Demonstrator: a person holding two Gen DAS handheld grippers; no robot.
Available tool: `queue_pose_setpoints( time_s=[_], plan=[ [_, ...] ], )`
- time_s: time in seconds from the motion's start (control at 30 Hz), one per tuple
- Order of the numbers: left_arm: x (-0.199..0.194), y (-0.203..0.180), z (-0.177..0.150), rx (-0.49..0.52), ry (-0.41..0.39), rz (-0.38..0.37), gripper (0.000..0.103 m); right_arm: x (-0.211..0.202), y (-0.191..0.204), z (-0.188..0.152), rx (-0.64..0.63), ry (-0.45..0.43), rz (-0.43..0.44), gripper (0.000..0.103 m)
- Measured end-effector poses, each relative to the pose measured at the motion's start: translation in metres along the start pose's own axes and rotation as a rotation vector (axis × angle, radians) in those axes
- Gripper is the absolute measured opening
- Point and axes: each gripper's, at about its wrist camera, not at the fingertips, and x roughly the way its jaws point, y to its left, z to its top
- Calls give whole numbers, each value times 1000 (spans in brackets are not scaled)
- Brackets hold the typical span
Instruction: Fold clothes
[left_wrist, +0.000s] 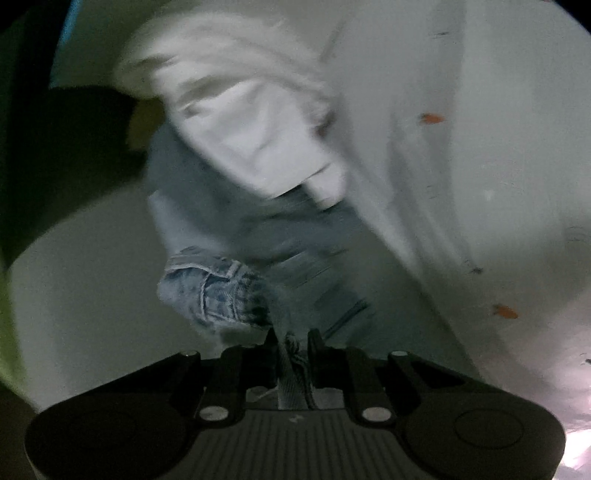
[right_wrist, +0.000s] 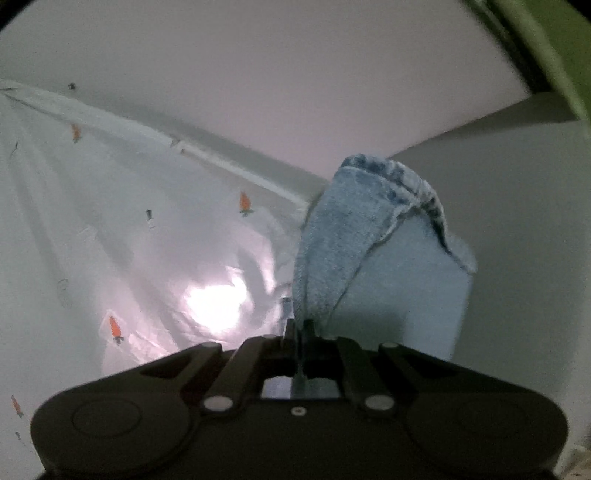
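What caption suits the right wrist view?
Right gripper shut on light blue denim garment above carrot-print sheet.

My left gripper (left_wrist: 292, 341) is pinching a strip of denim garment (left_wrist: 218, 284) whose far reach is smearing into blur, so I cannot tell leg from waistband. A white cloth (left_wrist: 251, 144) beyond it is blurring too (shirt or towel, unclear). My right gripper (right_wrist: 300, 328) is hiding the denim edge it is clamping. The carrot-print sheet (right_wrist: 110, 221) is washing out under glare and running off the frame's left edge.
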Motion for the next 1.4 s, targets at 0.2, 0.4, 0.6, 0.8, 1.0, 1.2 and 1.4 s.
queue_pose_setpoints(
  time_s=[0.2, 0.4, 0.6, 0.8, 1.0, 1.2, 1.4],
  plan=[
    [49, -71, 16, 70, -63, -36, 17, 117, 56, 2, -113, 26, 17, 2],
    [143, -143, 28, 126, -50, -44, 17, 286, 123, -20, -216, 98, 20, 2],
    [270, -184, 19, 159, -11, 74, 32, 455, 161, -75, -391, 245, -29, 17],
    [270, -204, 1, 324, -9, 44, 67, 468, 150, -108, -503, 334, -62, 69],
    [225, -175, -24, 444, 70, -11, 83, 370, 99, -107, -527, 298, -109, 83],
    [197, -120, -62, 458, 182, 50, 84, 305, 12, -116, -227, 400, -156, 88],
    [188, -114, -76, 606, 253, 56, 86, 278, -48, -164, 200, 528, -18, 92]
  ],
)
